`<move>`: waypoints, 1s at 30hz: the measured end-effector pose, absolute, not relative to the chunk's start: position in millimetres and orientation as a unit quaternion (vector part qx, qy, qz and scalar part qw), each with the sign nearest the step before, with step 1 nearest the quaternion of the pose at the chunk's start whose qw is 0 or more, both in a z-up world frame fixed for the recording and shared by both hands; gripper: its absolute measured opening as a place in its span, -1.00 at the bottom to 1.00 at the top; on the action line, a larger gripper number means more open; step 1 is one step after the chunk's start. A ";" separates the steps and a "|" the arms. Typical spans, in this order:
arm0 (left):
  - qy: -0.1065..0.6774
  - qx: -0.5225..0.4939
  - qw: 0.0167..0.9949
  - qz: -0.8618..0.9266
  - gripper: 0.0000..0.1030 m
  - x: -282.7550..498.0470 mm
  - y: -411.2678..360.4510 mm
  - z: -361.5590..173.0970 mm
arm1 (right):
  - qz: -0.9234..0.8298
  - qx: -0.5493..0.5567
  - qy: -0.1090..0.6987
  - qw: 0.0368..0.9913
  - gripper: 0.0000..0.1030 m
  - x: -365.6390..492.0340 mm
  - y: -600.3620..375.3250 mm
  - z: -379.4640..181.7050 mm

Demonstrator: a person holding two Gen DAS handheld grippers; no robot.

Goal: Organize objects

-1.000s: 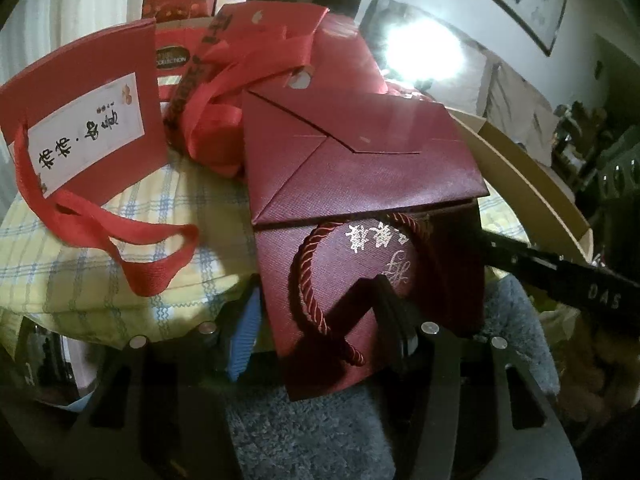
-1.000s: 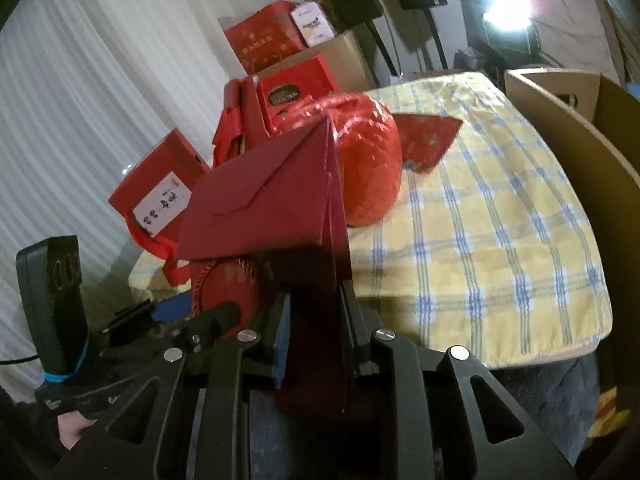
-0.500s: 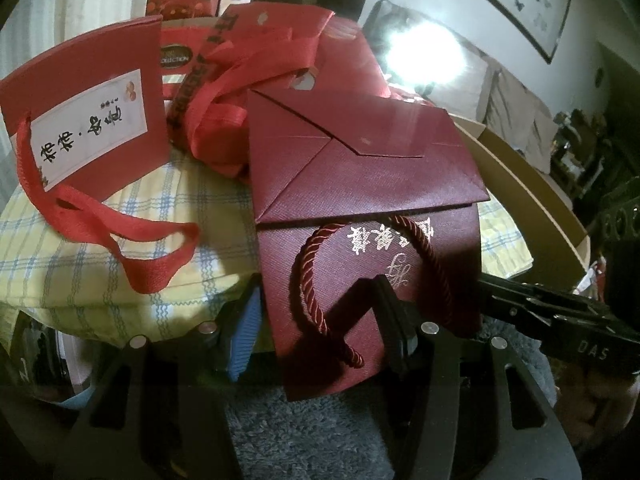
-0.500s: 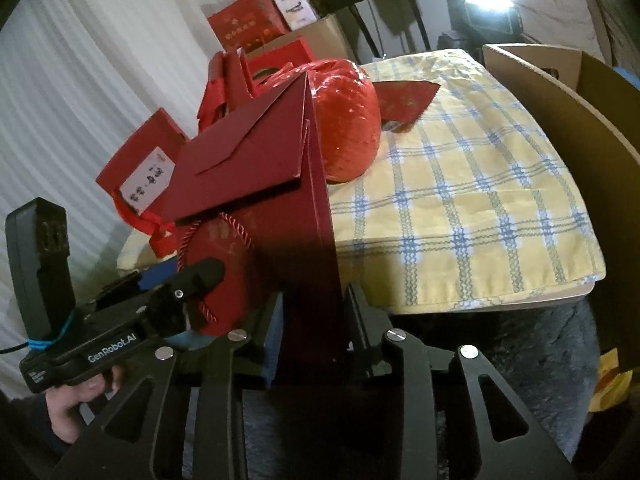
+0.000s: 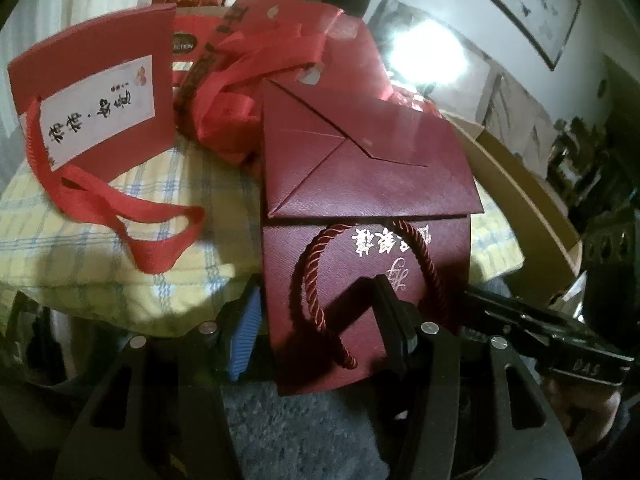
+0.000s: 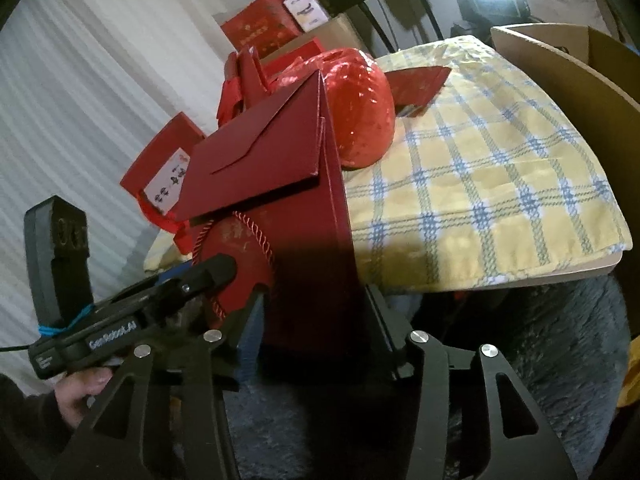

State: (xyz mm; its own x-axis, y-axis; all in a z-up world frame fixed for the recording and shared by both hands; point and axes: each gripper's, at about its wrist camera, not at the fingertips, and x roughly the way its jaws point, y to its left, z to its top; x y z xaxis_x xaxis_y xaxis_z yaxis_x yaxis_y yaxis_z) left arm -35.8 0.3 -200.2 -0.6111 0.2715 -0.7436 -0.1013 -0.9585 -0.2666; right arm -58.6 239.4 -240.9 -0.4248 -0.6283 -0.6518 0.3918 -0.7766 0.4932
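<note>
I take the dark red gift bag (image 5: 360,248) as my landmark. It stands upside down at the near edge of the counter (image 6: 500,184), which is covered by a yellow checked cloth, with its folded bottom facing up and its rope handle hanging down its front.

My left hand-held gripper (image 5: 320,320) has the bag's lower part between its jaws. One finger (image 5: 394,320) lies over the printed front and the blue-padded one sits at the bag's left edge. It looks like a grip at medium width, though I cannot see both pads pressing.

My right hand-held gripper (image 6: 312,320) straddles the bag's narrow side. Its jaws are opening, and there is a gap between each finger and the bag, so I judge it is letting go.

Behind the bag lie a shiny red round parcel (image 6: 360,120) and a heap of red ribbon-handled bags (image 5: 280,48). To the bag's left stands a red bag with a white label (image 5: 96,108). To its right is an open cardboard box (image 6: 568,76).

I read this step as handing the bag over to my left side. Next, the right should back clear without snagging the rope handle. The left must then carry the bag, perhaps to the box.
</note>
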 end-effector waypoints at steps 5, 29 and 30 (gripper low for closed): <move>-0.091 -0.434 0.097 0.891 -0.01 -25.1 4.8 -198.9 | -0.835 0.444 -0.114 0.304 0.12 -51.9 233.1 -241.9; -0.174 -0.408 0.132 0.887 0.61 -4.9 -9.4 -184.0 | -0.834 0.413 -0.137 0.339 0.06 -41.4 239.4 -221.4; -0.175 -0.407 0.132 0.887 0.61 -5.1 -10.2 -185.3 | -0.833 0.414 -0.138 0.340 0.06 -41.5 239.0 -221.8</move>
